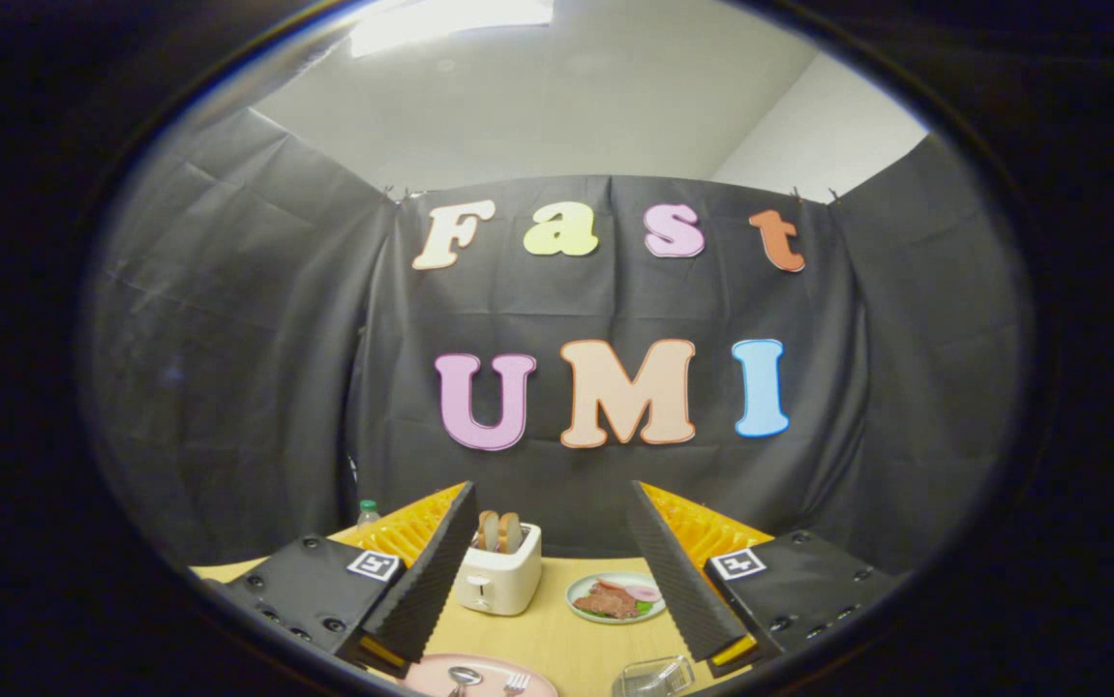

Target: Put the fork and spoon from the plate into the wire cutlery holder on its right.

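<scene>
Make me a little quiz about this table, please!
1. True or false: the hand-held gripper is open, holding nothing.
2. What pokes out of the white toaster? A) bread B) forks C) a bottle
3. Which two things lie on the pink plate?

Key:
1. True.
2. A, bread slices.
3. The spoon and the fork; the wire cutlery holder sits to their right.
</scene>
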`<state>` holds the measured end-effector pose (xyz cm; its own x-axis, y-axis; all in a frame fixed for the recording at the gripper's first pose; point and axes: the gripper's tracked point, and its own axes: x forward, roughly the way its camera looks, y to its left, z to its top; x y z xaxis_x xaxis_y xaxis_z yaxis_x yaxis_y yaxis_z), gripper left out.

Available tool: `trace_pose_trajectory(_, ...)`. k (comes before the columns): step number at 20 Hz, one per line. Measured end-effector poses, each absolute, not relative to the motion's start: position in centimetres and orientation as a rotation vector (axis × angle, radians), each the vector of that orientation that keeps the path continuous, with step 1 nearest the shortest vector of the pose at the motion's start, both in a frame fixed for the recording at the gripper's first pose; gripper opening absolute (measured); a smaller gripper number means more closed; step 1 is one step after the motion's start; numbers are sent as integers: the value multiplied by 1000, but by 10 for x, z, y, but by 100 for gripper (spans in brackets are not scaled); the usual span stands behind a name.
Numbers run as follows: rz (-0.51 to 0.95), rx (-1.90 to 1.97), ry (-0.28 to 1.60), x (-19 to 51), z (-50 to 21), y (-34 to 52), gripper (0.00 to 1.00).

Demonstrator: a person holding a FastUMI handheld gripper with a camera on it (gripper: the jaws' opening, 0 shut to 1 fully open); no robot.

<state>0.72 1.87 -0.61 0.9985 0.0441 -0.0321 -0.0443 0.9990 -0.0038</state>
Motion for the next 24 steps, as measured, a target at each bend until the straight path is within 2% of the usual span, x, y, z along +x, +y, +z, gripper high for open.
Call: trace_pose_trajectory(24,154,-91,564,-39,-256,46,100)
